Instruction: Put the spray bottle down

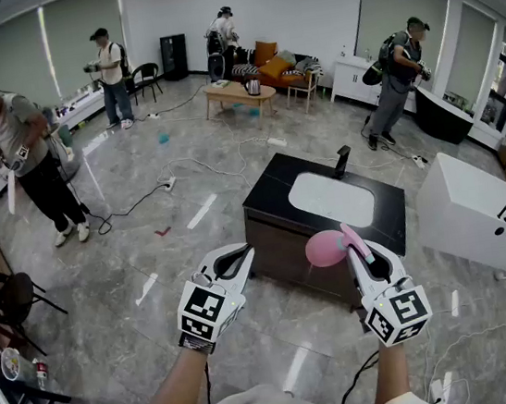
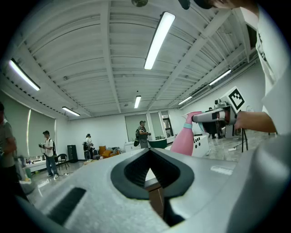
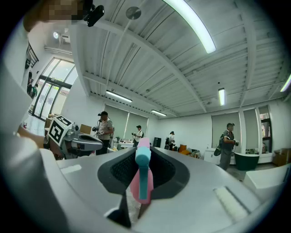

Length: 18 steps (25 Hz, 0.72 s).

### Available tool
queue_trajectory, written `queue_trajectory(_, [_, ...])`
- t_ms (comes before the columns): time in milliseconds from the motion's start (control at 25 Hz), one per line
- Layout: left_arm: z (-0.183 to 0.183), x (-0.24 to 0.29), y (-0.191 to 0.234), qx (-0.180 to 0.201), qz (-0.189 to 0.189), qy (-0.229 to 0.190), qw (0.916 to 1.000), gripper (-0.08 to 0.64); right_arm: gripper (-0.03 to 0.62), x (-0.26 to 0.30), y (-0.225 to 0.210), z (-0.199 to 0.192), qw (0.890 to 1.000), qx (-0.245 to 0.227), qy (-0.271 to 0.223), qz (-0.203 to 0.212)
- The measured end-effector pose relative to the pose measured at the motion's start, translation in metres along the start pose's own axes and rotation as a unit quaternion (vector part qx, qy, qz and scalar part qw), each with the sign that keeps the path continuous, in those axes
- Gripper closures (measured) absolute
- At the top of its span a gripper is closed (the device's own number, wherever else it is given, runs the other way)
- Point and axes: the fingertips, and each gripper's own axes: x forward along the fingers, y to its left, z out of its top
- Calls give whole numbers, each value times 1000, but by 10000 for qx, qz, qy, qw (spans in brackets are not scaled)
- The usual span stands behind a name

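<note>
The right hand-held gripper [image 1: 352, 240] is pinching the spray bottle [image 1: 325, 248] by its head. The glossy pink body, with its teal collar, is hanging roughly upright under the jaws, just over the near edge of the black surface [image 1: 271, 194], which is lying directly ahead and below. The left hand-held gripper [image 1: 242, 254] is idling empty, jaws pressed together, off the surface's near left corner.

Pink-and-teal spray bottle [image 1: 323, 249], held aloft, roughly upright
</note>
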Motion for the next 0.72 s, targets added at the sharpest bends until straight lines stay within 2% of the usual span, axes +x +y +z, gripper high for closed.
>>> queue_trajectory(720, [-6,35,-11,-5,-70,78,9999,555,520,5,-33,-15,9997,205,20,91])
